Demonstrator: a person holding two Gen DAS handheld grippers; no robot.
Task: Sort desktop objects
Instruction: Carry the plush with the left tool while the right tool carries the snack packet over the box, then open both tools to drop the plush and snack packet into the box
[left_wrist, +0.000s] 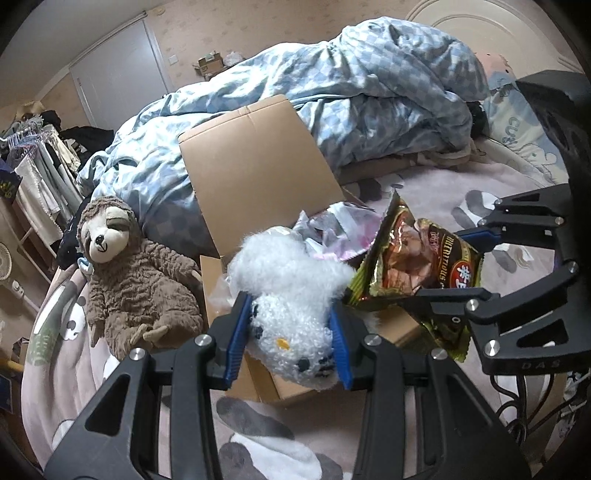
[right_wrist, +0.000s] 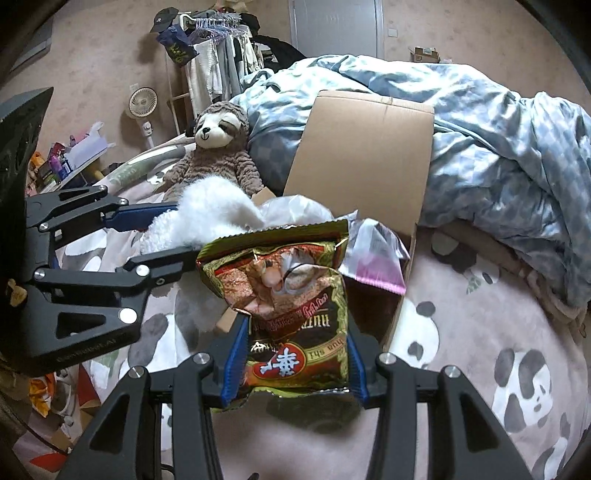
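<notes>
My left claw (left_wrist: 291, 347) is clamping the white plush (left_wrist: 295, 321), my right claw (right_wrist: 295, 358) the snack bag (right_wrist: 291, 306), both over the open box (left_wrist: 255, 170); I am keeping them apart while lowering

- The cardboard box (left_wrist: 258, 177): its inside is hidden behind the white plush toy (left_wrist: 291, 295) and snack bag (left_wrist: 417, 262).
- The snack bag's small print is unreadable.
- The clothes rack (right_wrist: 218, 55) is cut off by the top edge.
</notes>
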